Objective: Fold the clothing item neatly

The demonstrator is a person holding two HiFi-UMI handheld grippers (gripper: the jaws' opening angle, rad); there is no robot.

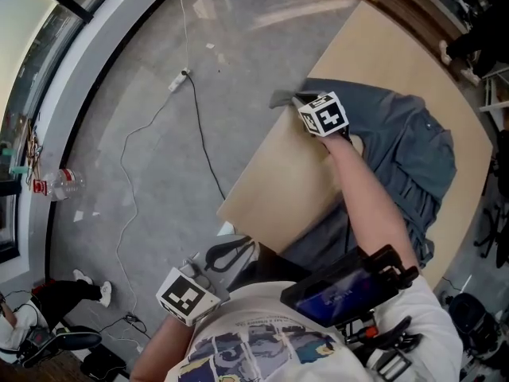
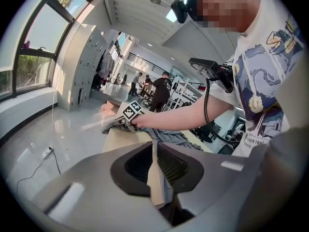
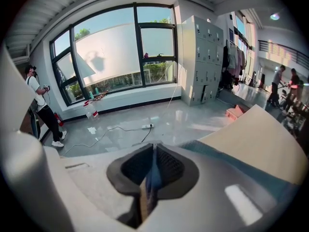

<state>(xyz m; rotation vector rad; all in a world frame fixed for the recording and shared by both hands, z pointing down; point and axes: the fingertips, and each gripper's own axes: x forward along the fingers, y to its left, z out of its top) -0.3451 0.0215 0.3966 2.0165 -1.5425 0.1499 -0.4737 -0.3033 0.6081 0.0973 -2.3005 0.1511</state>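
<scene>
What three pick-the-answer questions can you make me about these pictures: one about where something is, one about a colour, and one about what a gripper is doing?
1. Where is the shirt?
A. on the floor
B. on the table
C. on a chair

2. What colour is the shirt?
A. grey-blue
B. red
C. yellow

3. What is the right gripper doing?
A. hanging wide open in the air
B. lying on the floor
C. pinching an edge of the shirt

Answers:
1. B: the shirt is spread over the tan tabletop, with one end hanging off the near edge.
2. A: the cloth looks grey-blue in the head view.
3. C: its jaws are together with a strip of blue cloth between them.
</scene>
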